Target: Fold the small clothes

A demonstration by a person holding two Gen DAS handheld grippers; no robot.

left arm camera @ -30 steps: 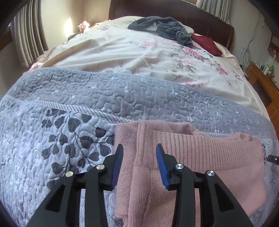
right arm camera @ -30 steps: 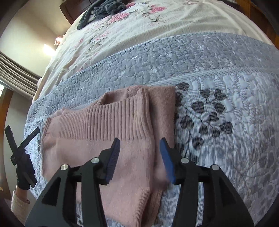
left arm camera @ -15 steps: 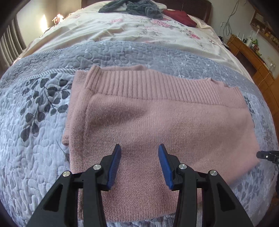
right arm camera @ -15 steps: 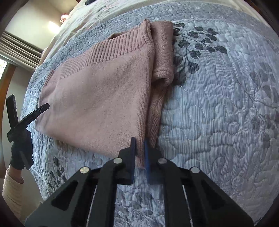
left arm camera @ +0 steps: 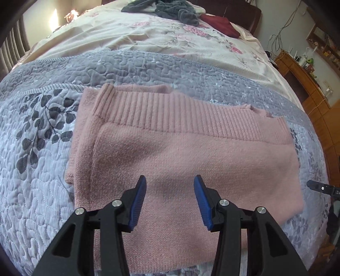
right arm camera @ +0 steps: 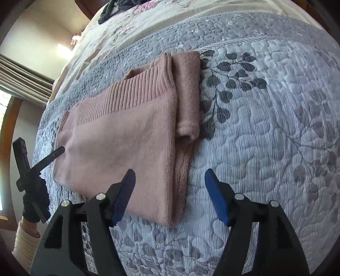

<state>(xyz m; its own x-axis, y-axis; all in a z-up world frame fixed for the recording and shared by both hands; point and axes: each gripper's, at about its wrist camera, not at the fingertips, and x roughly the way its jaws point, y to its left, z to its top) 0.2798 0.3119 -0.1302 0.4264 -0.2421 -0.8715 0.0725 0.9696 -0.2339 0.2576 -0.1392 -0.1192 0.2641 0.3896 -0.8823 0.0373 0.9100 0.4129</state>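
Now folded pink sweater (left arm camera: 191, 152), both tools spread, empty.

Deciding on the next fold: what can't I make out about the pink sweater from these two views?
- pink sweater: near hem, left wrist view, hidden behind left gripper.
- Tucked sleeve: lower end runs under the body, right wrist view.
- Neck opening: only a sliver shows, both views.
- right gripper blocks the near corner's left part.

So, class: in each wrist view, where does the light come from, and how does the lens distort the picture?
Left wrist view: a bright glare patch burns out the far wall, and the bed's quilt bulges like a dome. Right wrist view: a window at the left edge is overexposed, the pink sweater stays sharp, and the corners go dark.
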